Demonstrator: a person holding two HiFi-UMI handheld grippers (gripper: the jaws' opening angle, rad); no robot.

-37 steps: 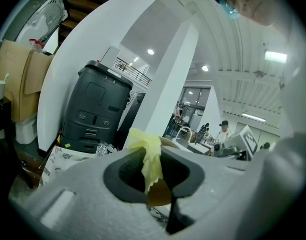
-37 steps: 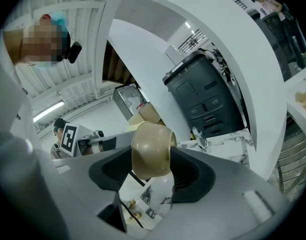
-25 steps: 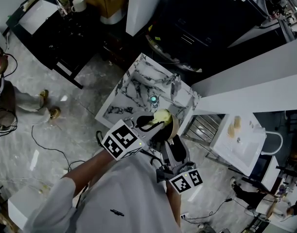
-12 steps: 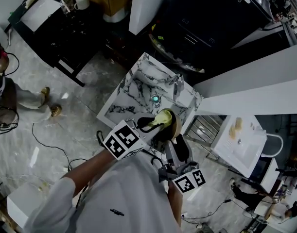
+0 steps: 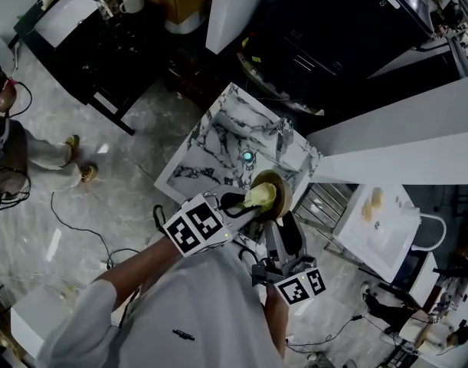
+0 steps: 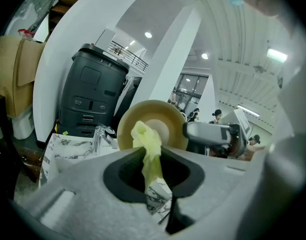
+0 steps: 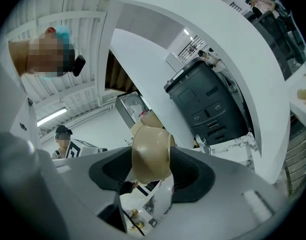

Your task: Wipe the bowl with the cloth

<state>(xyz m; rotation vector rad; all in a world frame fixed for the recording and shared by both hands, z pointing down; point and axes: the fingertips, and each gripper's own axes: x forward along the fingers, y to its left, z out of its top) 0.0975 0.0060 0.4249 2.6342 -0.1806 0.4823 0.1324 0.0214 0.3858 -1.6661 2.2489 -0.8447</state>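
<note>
A tan bowl (image 5: 277, 195) is held up on edge over the marble table (image 5: 211, 148). My right gripper (image 5: 279, 219) is shut on the bowl's rim; in the right gripper view the bowl (image 7: 151, 153) sits between the jaws. My left gripper (image 5: 241, 203) is shut on a yellow-green cloth (image 5: 260, 196), which is pressed into the bowl's inside. In the left gripper view the cloth (image 6: 148, 146) reaches from the jaws to the bowl (image 6: 151, 124), with the right gripper (image 6: 213, 133) beside it.
A tap (image 5: 282, 131) and a small teal-lit object (image 5: 247, 157) stand on the marble table. A big black machine (image 5: 325, 29) is behind it. A white sink unit (image 5: 375, 221) stands at the right. A dark table (image 5: 88, 44) is at upper left, and cables (image 5: 73, 221) lie on the floor.
Both grippers with bowl and cloth have drifted slightly right and lower in the head view. The cloth has shifted against the bowl's inside.
</note>
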